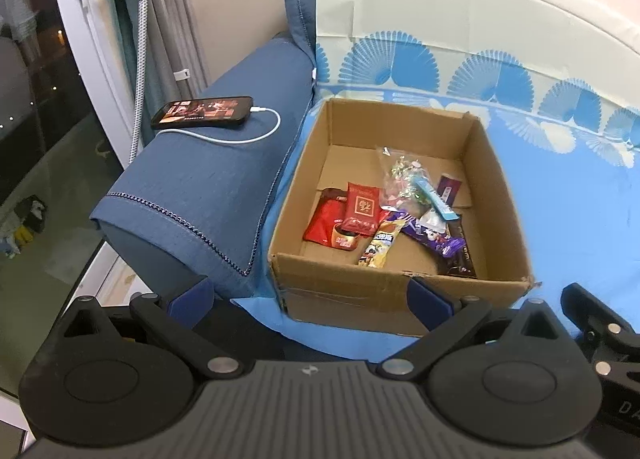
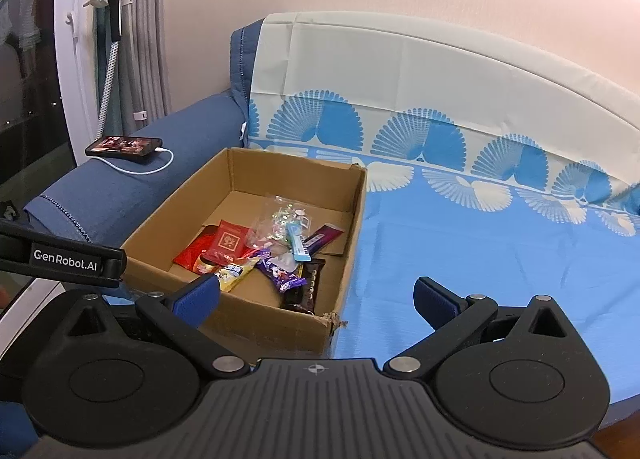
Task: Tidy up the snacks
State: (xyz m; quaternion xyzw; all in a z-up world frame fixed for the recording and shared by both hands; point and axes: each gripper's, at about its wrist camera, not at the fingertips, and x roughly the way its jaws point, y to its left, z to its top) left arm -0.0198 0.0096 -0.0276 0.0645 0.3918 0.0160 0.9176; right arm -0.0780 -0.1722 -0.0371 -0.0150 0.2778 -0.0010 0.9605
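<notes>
Snacks [image 1: 400, 215] piled in box [image 1: 496, 195] on blue sheet [image 2: 460, 251]. Left gripper [image 1: 310, 299] wide open — empty. Right gripper [image 2: 316, 297] likewise — spread wide, holding nothing.

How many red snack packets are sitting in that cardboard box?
2. A small red packet with gold print lies on top of a larger red packet, both at the left of the cardboard box. Others may hide under the pile.

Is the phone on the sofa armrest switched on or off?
On. The phone has a lit screen showing a reddish picture in both views, and a white cable is plugged into its end.
</notes>
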